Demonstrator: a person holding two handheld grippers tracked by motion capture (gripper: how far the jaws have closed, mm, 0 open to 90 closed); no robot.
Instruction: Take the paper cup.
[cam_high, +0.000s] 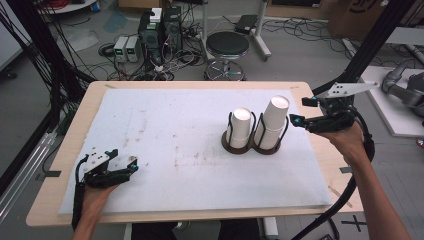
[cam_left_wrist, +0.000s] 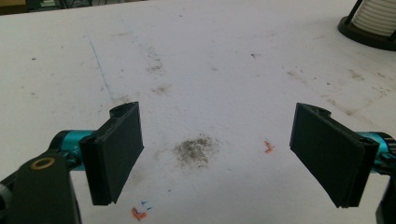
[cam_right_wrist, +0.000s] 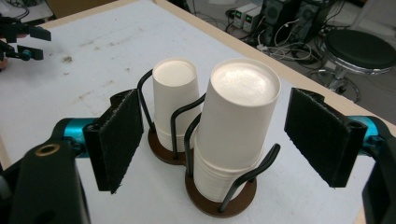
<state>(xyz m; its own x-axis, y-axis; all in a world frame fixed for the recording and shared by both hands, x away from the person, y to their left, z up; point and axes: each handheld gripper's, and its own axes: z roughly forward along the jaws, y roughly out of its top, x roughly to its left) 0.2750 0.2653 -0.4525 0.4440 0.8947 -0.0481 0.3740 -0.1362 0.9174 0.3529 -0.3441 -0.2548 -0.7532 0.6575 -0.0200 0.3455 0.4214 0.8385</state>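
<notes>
So, early stage: nothing gripped yet. Right gripper (cam_high: 300, 111) hangs released, jaws spread wide, just beside the taller cup stack (cam_high: 272, 122) near the right edge of the pad (cam_high: 165, 140). In the right gripper view the stack (cam_right_wrist: 236, 126) sits between the two jaws but neither pad touches it. My read: this is the approach for pulling the top cup off, and the closing, lifting and placing are all still to do.

Left gripper (cam_high: 122, 159) is parked at the pad's front left corner, also released, jaws wide apart over bare stained foam in the left gripper view (cam_left_wrist: 217, 154). Holding nothing, well apart from the cups.

Counts:
- 2 cup stacks, both upside down, bottoms up. The shorter stack (cam_high: 239, 127) stands just left of the taller one.
- 1 double holder (cam_high: 247, 146): two dark round bases touching, black wire loops around each stack.
- Cups per stack: cannot tell exactly, rims nested tight at the bottom. The taller stack's top cup sits clearly higher than the rest.
- No loose cups on the pad.
- 2 grippers, both empty.

The holder sits right of centre, nearer the pad's back edge than its front.
</notes>
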